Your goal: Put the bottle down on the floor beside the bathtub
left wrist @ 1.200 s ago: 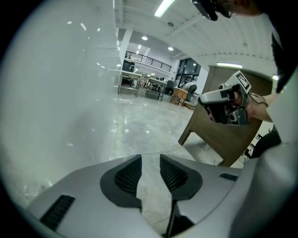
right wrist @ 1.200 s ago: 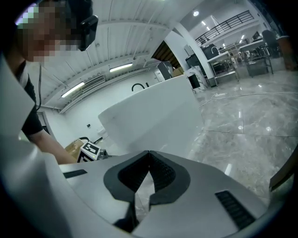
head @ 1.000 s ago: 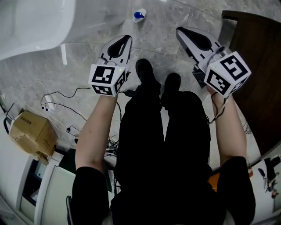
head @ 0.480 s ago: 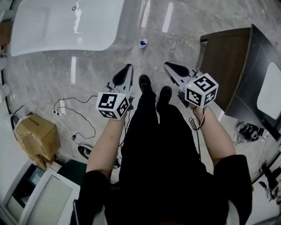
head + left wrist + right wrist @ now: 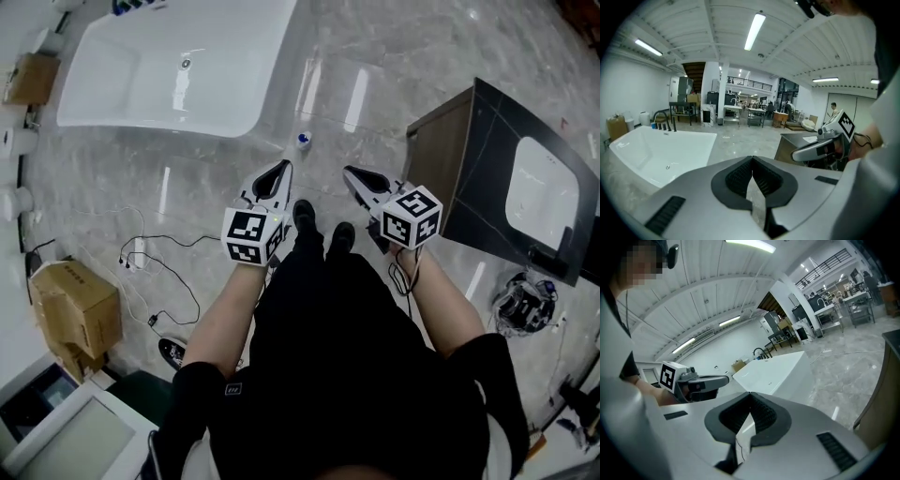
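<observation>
A small white bottle with a blue cap [image 5: 302, 140] stands on the marble floor just off the corner of the white bathtub [image 5: 178, 70]. No gripper touches it. My left gripper [image 5: 280, 170] is held high above the floor, shut and empty, and its pads meet at the tip [image 5: 752, 158]. My right gripper [image 5: 351, 174] hangs beside it at the same height, also shut with nothing in it [image 5: 750, 394]. Each gripper view shows the bathtub [image 5: 661, 150] [image 5: 773, 371] and the other gripper, but not the bottle.
A dark cabinet with a white basin [image 5: 497, 178] stands to the right. At the left a cardboard box [image 5: 80, 300] and loose cables [image 5: 159, 267] lie on the floor. The person's shoes [image 5: 305, 214] are below the grippers.
Both grippers and the head camera have risen well above the floor, so more of the room shows. The bottle stays put by the tub. Both grippers remain shut.
</observation>
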Motion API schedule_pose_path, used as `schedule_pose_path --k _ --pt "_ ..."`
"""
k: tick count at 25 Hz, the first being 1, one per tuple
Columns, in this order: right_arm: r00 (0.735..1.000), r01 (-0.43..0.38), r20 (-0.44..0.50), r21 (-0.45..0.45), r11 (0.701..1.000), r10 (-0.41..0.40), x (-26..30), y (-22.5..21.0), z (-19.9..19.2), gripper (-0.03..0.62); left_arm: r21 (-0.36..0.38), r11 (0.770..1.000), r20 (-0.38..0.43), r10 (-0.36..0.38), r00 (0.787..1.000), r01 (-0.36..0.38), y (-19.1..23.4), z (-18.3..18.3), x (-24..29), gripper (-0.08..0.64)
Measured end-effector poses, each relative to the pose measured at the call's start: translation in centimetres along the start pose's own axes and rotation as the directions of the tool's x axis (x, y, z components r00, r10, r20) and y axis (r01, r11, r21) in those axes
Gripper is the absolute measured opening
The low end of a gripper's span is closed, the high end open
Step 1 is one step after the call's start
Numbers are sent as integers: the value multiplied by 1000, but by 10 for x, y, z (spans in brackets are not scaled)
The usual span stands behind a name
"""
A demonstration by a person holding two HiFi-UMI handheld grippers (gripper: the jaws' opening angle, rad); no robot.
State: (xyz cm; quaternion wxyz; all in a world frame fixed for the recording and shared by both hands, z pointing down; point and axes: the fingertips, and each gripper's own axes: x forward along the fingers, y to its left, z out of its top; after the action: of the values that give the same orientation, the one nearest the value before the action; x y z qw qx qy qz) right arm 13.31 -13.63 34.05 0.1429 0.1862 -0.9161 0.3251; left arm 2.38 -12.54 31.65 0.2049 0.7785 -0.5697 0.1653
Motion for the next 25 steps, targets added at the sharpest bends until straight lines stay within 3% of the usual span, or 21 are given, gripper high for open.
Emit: schedule_pose_path --k 6,10,18,25 --pt "998 -41 46 19 999 40 -32 38 12 28 -63 998 104 31 994 -25 -10 51 -61 15" --pt "997 -42 69 -25 999 44 -39 64 20 28 -52 999 142 19 990 -12 -17 62 -94 15" --pt "983 32 181 -82 996 -17 -44 112 54 28 -14 1000 194 9 981 -6 14 74 -150 15" --pt "947 181 293 -161 970 -129 -23 161 88 28 27 1000 248 0 969 -6 68 79 -210 15"
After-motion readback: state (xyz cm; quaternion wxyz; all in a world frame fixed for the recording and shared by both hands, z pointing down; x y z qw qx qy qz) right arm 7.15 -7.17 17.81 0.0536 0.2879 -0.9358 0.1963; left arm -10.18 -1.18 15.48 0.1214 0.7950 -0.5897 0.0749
